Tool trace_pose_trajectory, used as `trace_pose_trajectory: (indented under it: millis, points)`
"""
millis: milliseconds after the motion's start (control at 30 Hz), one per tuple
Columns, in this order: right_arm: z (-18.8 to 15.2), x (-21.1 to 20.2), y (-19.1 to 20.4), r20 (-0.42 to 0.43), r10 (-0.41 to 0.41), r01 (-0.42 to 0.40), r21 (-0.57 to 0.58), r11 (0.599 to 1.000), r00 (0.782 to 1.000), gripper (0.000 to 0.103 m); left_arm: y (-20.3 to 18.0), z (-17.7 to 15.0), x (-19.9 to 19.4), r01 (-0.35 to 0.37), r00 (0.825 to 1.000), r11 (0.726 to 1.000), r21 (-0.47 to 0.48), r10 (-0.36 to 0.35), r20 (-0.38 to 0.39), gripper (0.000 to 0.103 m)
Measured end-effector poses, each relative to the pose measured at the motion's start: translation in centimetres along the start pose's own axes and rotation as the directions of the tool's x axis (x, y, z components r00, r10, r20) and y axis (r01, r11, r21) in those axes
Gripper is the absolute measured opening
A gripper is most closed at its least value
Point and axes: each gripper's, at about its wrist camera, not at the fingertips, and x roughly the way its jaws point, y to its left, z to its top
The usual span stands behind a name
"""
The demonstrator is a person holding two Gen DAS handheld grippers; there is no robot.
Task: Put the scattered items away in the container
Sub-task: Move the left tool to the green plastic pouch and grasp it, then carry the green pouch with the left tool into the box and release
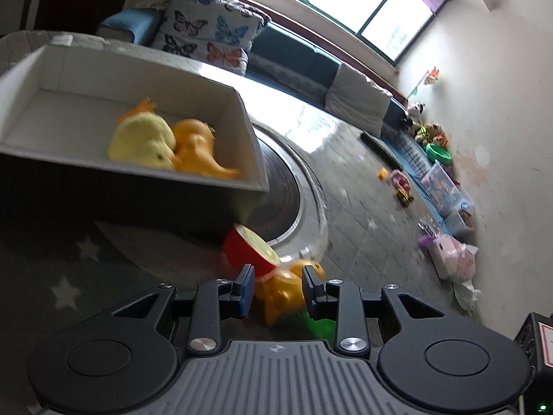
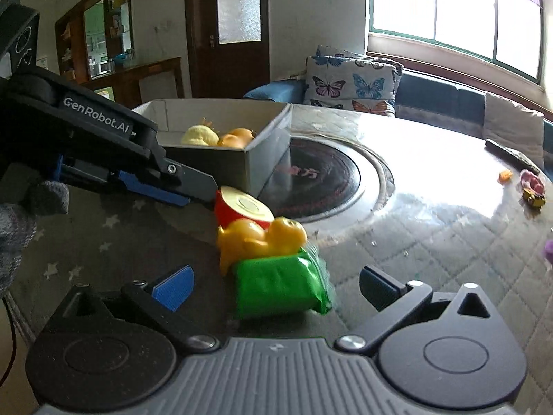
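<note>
A grey box [image 1: 52,69] [image 2: 269,145] holds a pale yellow plush [image 1: 141,141] [image 2: 198,135] and an orange toy [image 1: 198,152] [image 2: 236,138]. In front of it lie a red half-apple [image 1: 247,247] [image 2: 242,207], an orange rubber duck [image 1: 280,292] [image 2: 259,238] and a green packet [image 1: 319,325] [image 2: 280,283]. My left gripper [image 1: 278,288] is open, its jaws on either side of the duck, not touching it. In the right wrist view the left gripper's fingers [image 2: 179,186] reach in beside the apple. My right gripper [image 2: 274,287] is wide open around the green packet.
The items sit on a round table with a quilted star cloth [image 2: 432,249] and a dark centre disc [image 2: 321,176]. Small toys [image 2: 532,190] and a remote [image 2: 511,154] lie at the far right edge. A sofa with butterfly cushions [image 2: 349,83] stands behind.
</note>
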Motion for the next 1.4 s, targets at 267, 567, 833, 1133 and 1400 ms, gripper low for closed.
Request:
trace_pose_trajectory:
  millis: [267, 567, 833, 1133, 1400]
  points:
    - [-0.7, 0.4, -0.3, -0.007, -0.002, 0.002, 0.004, 1.000, 1.000, 0.103, -0.7, -1.5, 0.5, 0.032, 0.999, 0.999, -0.018, -0.033, -0.040, 0.033]
    - [-1.0, 0.9, 0.6, -0.021, 0.008, -0.009, -0.022, 1.000, 1.000, 0.090, -0.8, -2.7, 0.9, 0.057, 0.995, 0.997, -0.043, -0.060, -0.081, 0.033]
    - [-1.2, 0.5, 0.1, -0.028, 0.007, -0.007, 0.005, 1.000, 1.000, 0.067, -1.0, -3.1, 2.0, 0.072, 0.990, 0.996, -0.055, -0.078, -0.115, 0.033]
    - [-1.8, 0.3, 0.3, -0.029, -0.006, 0.006, -0.002, 1.000, 1.000, 0.062, -1.2, -3.1, 3.3, 0.045, 0.989, 0.997, -0.064, -0.053, -0.135, 0.033]
    - [-2.1, -0.4, 0.5, -0.028, -0.010, 0.010, -0.007, 1.000, 1.000, 0.061, -1.1, -3.8, 3.1, 0.063, 0.988, 0.996, -0.056, -0.070, -0.136, 0.031]
